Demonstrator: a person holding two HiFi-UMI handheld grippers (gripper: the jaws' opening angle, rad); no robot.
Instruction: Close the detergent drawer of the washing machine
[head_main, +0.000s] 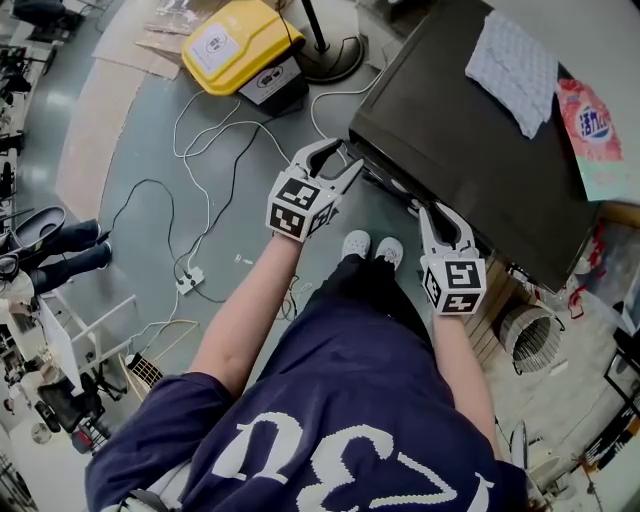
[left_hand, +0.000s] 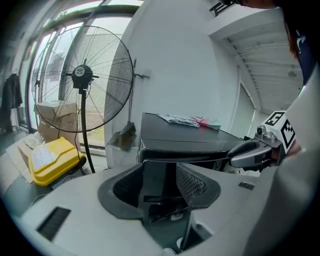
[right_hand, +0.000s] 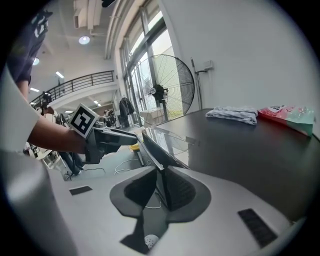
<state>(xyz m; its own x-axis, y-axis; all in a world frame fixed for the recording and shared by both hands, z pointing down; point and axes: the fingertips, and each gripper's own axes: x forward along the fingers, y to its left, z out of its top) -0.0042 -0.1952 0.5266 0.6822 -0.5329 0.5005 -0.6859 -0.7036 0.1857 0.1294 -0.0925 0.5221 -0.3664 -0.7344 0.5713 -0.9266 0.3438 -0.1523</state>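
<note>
Dark washing machine (head_main: 470, 150) stands ahead; its detergent drawer (right_hand: 151, 145) seems to jut slightly from the front top edge; the right gripper (head_main: 435, 215) has narrow jaws astride the drawer's front, apparently not clamping; the left gripper (head_main: 345, 158) is wider and empty at the machine's front corner. Closing goes best with a square push on the drawer's face, not sideways; the drawer's contents are hidden; the yellow bin (head_main: 235, 42) is lidded.
</note>
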